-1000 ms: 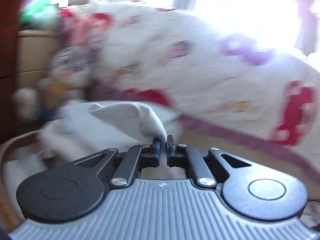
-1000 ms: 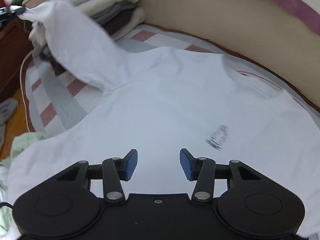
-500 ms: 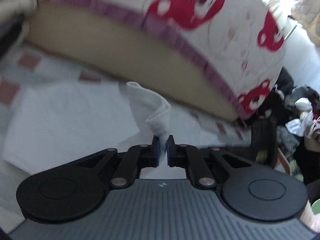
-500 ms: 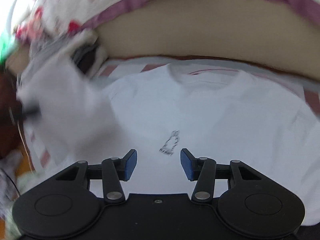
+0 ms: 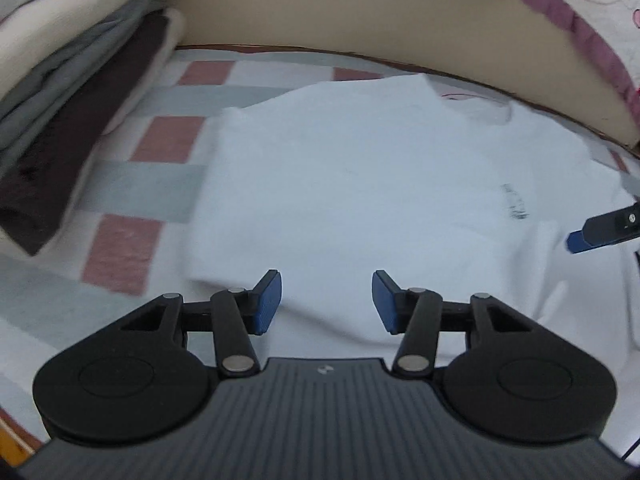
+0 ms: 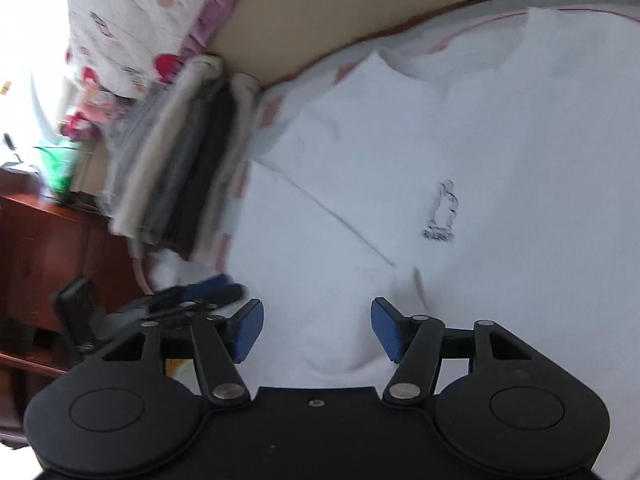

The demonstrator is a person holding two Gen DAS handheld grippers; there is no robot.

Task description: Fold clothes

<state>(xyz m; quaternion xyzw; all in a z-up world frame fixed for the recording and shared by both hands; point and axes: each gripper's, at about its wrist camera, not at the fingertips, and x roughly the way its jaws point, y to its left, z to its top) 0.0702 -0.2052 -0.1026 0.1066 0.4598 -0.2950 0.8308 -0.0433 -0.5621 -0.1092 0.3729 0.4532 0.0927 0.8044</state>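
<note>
Left black two-finger gripper with blue pads (image 5: 326,300): jaws spread wide, nothing between them. Right black two-finger gripper with blue pads (image 6: 317,328): same, jaws wide apart, empty. Each one's fingertips show at the other camera's edge, so they're close together.

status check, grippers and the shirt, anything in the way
Left gripper open, empty. Right gripper open, empty. White shirt flat, sleeve folded in. Folded stack beside it, apart.

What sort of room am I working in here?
Most likely a bedroom, with the work done on a bed. A white T-shirt with a small rabbit print lies on a pink-and-grey checked sheet, beside a stack of folded clothes, with a red-patterned white quilt bunched behind.
</note>
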